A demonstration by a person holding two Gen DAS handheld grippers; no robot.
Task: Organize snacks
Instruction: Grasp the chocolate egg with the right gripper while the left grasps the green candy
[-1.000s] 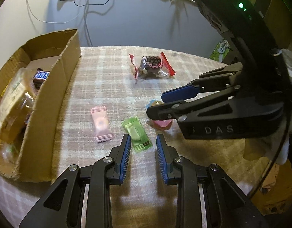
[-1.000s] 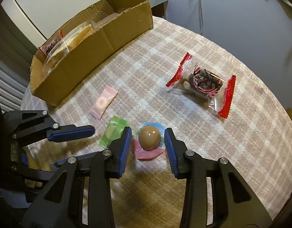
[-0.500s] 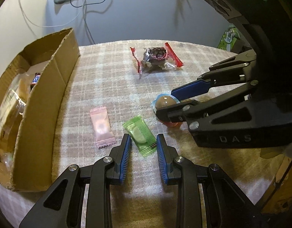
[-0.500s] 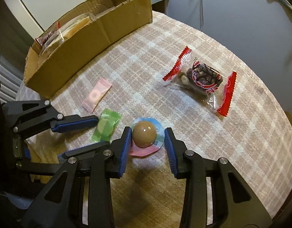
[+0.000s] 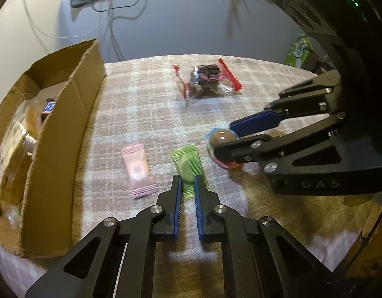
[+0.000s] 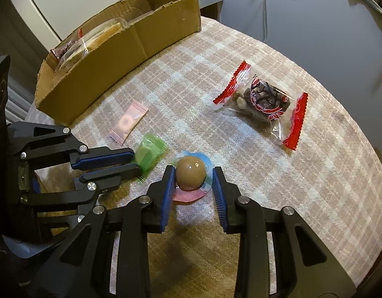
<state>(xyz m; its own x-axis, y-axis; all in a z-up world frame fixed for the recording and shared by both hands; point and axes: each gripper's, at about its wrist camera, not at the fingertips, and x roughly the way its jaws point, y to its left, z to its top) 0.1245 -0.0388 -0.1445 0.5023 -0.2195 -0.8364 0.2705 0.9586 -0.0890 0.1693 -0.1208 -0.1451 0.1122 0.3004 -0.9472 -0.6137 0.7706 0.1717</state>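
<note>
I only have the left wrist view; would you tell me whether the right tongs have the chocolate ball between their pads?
Observer: Yes, the chocolate ball sits between the right tongs, which are closing; a gap shows beside one pad.
Operator: Thank you. How does my green candy look from that side?
Observer: The left tongs pinch the green candy at one end; the rest sticks out, bunched.

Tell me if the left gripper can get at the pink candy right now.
Probably not yet: the left gripper is shut on the green candy. The pink candy lies uncovered just beside it, so the path looks free.
</note>
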